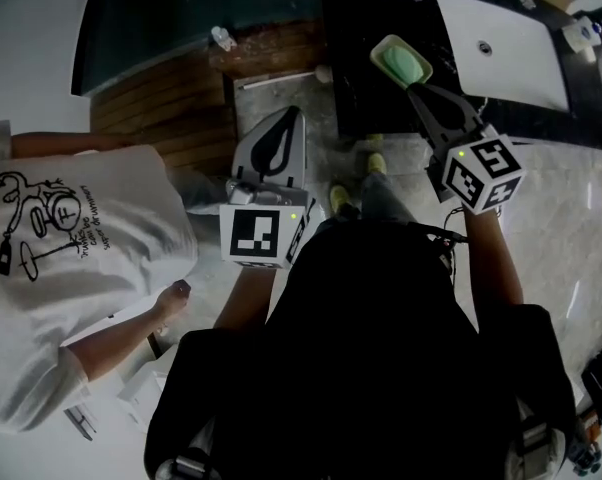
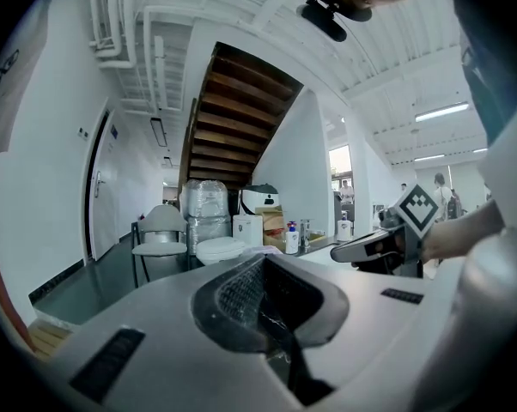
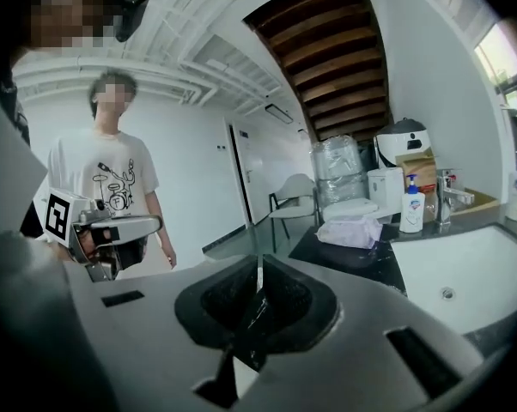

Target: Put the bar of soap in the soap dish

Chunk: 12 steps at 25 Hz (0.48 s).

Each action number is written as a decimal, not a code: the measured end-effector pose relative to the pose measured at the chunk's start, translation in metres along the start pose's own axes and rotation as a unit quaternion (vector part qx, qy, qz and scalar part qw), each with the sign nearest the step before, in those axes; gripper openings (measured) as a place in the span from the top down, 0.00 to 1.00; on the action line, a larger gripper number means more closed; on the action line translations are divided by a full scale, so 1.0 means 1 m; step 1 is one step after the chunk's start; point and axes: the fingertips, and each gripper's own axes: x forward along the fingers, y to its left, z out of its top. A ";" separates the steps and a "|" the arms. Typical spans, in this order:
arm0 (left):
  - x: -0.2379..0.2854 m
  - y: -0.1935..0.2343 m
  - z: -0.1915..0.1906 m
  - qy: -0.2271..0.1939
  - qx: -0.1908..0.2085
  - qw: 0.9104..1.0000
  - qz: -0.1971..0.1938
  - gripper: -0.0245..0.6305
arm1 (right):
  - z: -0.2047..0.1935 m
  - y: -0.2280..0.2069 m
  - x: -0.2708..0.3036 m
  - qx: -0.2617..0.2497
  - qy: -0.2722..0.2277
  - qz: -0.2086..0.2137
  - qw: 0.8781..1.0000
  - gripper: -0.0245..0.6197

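Right hand-held gripper (image 1: 413, 88) stretched forward to the left of the white rectangular sink (image 1: 511, 53), tips by the near corner of the light green plastic soap dish (image 1: 380, 49); jaws clenched together, nothing between. Left hand-held gripper (image 1: 297, 111) drawn back, well left of the sink, likewise clenched and empty. Pale green bar of soap (image 1: 403, 64) lying inside the dish, on the black bench (image 1: 366, 103) just left of the sink. Person in a white printed T-shirt (image 1: 71, 268) far left of the sink.
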 end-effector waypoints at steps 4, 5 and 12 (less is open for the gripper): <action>-0.010 0.001 -0.005 0.002 -0.001 1.000 -0.003 0.96 | -0.002 0.010 -0.008 -0.005 -0.006 -0.001 1.000 0.91; -0.012 -0.001 -0.004 0.002 -0.001 1.000 -0.004 0.96 | -0.003 0.011 -0.010 -0.008 -0.004 0.000 1.000 0.91; -0.022 -0.013 -0.011 0.004 -0.010 1.000 -0.006 0.96 | -0.014 0.019 -0.016 -0.022 0.017 0.010 1.000 0.91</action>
